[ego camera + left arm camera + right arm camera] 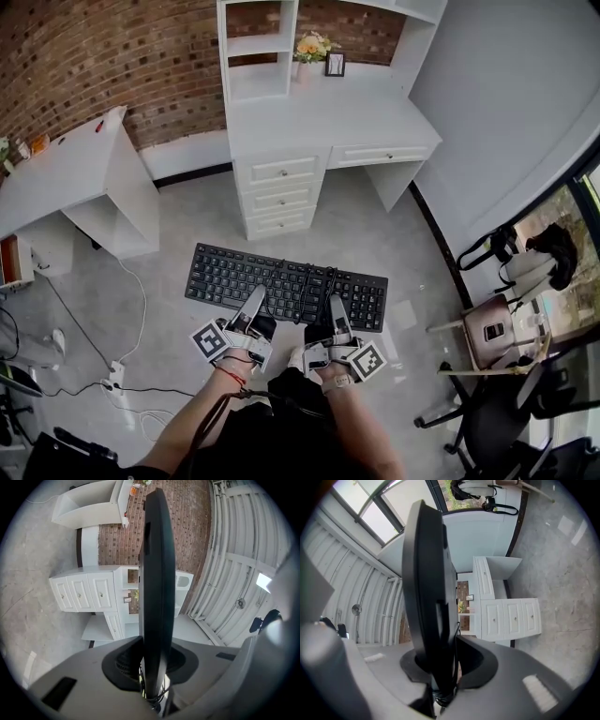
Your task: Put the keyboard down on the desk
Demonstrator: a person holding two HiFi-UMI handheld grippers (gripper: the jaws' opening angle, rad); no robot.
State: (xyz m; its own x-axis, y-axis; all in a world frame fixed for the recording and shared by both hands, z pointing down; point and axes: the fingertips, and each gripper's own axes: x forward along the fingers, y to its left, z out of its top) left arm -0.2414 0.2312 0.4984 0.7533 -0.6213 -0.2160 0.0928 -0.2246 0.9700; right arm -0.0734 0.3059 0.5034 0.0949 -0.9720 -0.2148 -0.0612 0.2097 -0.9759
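Note:
A black keyboard hangs level above the floor, keys up, its cable bundled at the near edge. My left gripper is shut on its near edge left of centre. My right gripper is shut on the same edge right of centre. In the left gripper view the keyboard shows edge-on as a dark slab between the jaws, and the right gripper view shows the keyboard the same way. The white desk with drawers and a hutch stands ahead, its top bare in the middle.
On the desk's back stand a flower vase and a small frame. A second white desk is at the left. Cables and a power strip lie on the floor at left. A chair and stool are at right.

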